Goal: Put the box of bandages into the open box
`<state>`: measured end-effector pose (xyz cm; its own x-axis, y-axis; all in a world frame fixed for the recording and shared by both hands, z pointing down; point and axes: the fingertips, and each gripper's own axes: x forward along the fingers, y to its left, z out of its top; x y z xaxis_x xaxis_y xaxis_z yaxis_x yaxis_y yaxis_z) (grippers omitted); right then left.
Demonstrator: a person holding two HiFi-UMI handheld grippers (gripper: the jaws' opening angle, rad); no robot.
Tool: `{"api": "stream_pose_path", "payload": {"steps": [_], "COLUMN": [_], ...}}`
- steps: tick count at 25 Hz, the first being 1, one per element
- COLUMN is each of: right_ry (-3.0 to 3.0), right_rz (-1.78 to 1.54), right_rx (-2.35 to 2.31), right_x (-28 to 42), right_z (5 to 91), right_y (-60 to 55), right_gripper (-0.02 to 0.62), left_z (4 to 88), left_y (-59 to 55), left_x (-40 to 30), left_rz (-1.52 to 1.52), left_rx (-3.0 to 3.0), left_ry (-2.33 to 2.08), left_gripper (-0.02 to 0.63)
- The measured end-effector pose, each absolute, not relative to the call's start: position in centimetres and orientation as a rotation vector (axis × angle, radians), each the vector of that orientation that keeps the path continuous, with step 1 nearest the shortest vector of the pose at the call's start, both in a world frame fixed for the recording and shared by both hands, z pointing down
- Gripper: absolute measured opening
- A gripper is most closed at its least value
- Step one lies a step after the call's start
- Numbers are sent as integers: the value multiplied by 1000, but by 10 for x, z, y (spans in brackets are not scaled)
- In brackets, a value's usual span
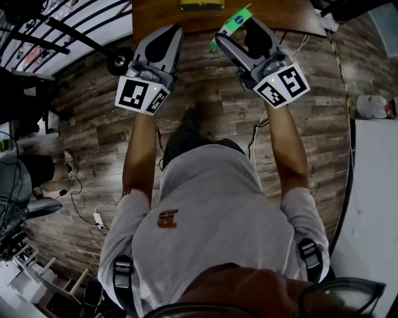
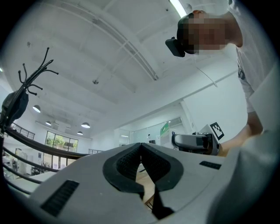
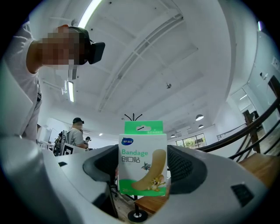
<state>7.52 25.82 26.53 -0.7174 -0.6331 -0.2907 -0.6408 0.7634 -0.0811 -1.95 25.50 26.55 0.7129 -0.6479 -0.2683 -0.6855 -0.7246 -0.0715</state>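
A: Head view dim and underexposed; wood floor (image 1: 205, 87) murky, corners darker.
B: Gripper views bright. Overhead, tube light (image 3: 91, 13) and round lamps (image 2: 85, 125) give mild glare and weak shadows. Heavy fisheye bend, black rim. Print on bandage box (image 3: 142, 164) sharp; background soft.

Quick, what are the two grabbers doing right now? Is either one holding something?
The left gripper is closed, with nothing between its jaws.
The right gripper is closed on the box of bandages.
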Motion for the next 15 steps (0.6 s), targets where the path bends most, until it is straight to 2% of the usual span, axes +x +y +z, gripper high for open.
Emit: {"api": "stream_pose_path", "payload": {"steps": [15], "right_ry": [2658], "right_rz": [54], "right_rx": [-1012], "right_x": [96], "right_z": [279], "right_y": [133], "right_gripper": [321], "left_z": [282], "left_y": [124], "left_x": [4], "left_rz": [333], "left_rx": [-2764], "left_ry": [1033], "left_gripper": [18]}}
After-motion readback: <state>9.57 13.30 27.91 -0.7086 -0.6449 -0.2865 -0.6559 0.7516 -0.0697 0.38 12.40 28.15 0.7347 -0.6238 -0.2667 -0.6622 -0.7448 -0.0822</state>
